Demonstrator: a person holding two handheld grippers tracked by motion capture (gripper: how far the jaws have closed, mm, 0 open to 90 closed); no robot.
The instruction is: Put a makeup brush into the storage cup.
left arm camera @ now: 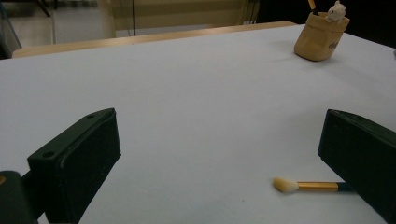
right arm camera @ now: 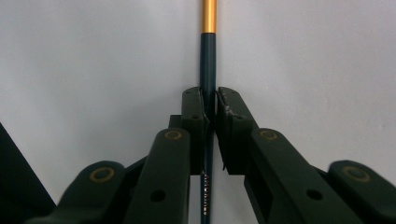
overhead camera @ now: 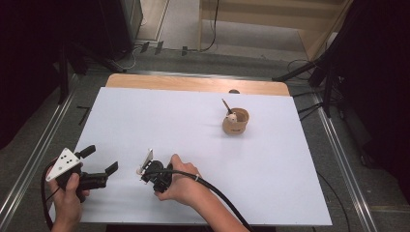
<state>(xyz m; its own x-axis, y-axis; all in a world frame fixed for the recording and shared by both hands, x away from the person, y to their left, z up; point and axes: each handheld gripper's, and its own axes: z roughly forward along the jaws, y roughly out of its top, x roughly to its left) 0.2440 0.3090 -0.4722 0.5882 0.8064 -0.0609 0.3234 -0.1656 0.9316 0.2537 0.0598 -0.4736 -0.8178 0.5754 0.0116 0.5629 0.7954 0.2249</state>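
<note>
A slim makeup brush (right arm camera: 208,51) with a dark teal handle, a gold ferrule and a pale tip lies flat on the white tabletop (overhead camera: 169,116). My right gripper (right arm camera: 210,100) is shut on its handle, the pads pressing from both sides. From above, that right gripper (overhead camera: 146,173) sits low near the front edge, with the brush's pale tip (overhead camera: 139,170) poking out to its left. My left gripper (overhead camera: 102,159) is held wide open at the front left with nothing between its fingers. In the left gripper view the brush (left arm camera: 308,186) lies just beyond the left gripper (left arm camera: 217,126), near one of its jaws.
A tan round holder (overhead camera: 235,123) stands at the back right of the table, with a small pale bear figure and a dark stick in it; the same holder (left arm camera: 321,37) appears far off. A wooden strip (overhead camera: 193,83) runs along the table's far edge.
</note>
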